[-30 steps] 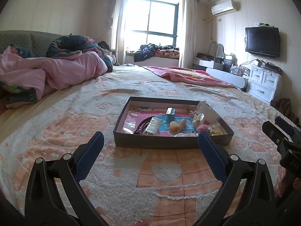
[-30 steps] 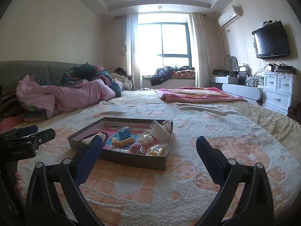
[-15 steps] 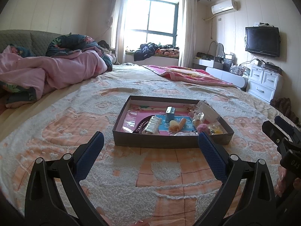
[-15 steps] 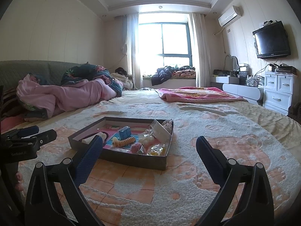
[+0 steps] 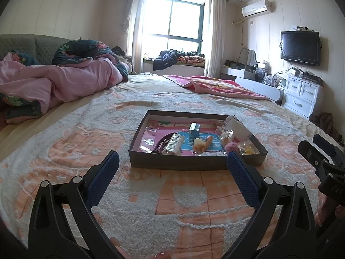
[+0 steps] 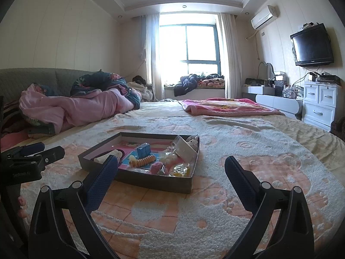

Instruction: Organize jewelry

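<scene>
left gripper wide, empty | right gripper wide, empty | tray on bed: small, light, slippery trinkets | silver clip likely rigid, pinch across narrow sides

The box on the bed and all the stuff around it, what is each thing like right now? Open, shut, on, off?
Box: open, no lid, lying flat on the blanket, full of trinkets.
Left gripper: fingers wide open, holding nothing.
Right gripper: fingers wide open, holding nothing.
TV: screen dark.
Curtains: pulled aside.
Dresser: drawers shut.
Pink quilt: crumpled in a heap.
</scene>
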### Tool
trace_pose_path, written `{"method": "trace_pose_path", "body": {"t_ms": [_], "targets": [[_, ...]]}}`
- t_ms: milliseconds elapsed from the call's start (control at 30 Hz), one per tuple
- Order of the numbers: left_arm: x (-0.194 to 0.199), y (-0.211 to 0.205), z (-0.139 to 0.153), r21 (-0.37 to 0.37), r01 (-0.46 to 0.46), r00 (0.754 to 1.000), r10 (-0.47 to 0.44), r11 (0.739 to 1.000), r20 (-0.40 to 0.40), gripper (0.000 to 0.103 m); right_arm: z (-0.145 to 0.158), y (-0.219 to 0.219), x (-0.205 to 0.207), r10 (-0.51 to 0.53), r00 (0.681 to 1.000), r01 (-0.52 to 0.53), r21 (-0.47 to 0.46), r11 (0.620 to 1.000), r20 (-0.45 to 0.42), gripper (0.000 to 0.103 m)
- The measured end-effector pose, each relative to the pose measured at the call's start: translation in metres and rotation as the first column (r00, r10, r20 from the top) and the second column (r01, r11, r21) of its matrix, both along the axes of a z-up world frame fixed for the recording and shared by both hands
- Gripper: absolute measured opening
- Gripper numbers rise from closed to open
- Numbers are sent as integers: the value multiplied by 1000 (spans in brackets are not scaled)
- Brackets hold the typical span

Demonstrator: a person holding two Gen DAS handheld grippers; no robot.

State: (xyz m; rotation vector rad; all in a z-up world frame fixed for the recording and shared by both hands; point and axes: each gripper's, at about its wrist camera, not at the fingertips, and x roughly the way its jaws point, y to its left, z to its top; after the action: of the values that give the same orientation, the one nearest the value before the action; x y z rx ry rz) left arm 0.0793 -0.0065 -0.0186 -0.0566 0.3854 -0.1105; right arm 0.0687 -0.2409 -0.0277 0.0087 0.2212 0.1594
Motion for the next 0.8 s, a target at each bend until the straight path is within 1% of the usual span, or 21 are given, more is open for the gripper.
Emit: {"method": "trace_pose_path", "body": {"t_ms": [800], "targets": [[0,0,0,0,0,1000,0,1000,0,92,-3,1,1,10,1000,-10,-3,1000,-9,97]]}}
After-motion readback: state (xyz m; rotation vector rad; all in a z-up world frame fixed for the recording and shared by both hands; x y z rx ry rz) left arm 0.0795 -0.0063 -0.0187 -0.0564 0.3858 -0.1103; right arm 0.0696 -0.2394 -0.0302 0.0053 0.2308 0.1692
